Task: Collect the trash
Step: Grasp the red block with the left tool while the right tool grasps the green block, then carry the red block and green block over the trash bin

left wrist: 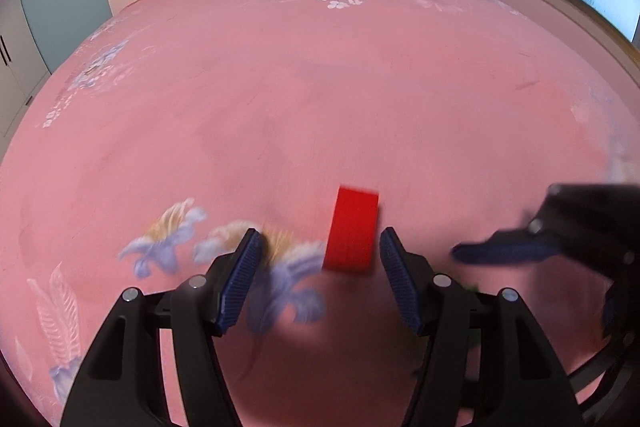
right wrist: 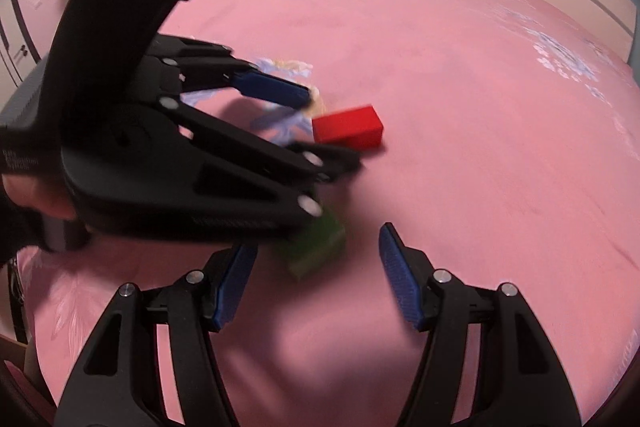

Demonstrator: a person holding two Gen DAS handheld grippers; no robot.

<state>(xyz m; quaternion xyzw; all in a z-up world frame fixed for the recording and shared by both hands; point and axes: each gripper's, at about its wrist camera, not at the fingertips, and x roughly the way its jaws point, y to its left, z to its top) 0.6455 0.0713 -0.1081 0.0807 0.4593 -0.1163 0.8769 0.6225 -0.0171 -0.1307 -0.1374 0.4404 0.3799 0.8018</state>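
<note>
Left wrist view: on the left lies the flower-printed pink bedspread (left wrist: pixel 280 99), then the left gripper (left wrist: pixel 320 259) with its blue pads spread wide and nothing between them. The red block (left wrist: pixel 352 231) lies flat on the cloth just ahead of the gap, nearer the right-hand pad, which suggests the spread is set to straddle it. Further right the right gripper (left wrist: pixel 500 251) comes in blurred from the edge; from this view I cannot tell how its fingers stand. In the right wrist view, again from the left, the left gripper (right wrist: pixel 320 123) reaches across low over the bed, one blue pad beside the red block's (right wrist: pixel 347 127) near end and the other finger alongside it, so the block sits at the mouth but is not yet gripped. Below it a green block (right wrist: pixel 316 247), blurred and partly hidden under the left gripper's body, rests on the bedspread (right wrist: pixel 480 107) just ahead of the right gripper (right wrist: pixel 318 251), whose fingers are also wide apart and empty, seemingly lined up to take it. No bin or bag for the trash shows.
</note>
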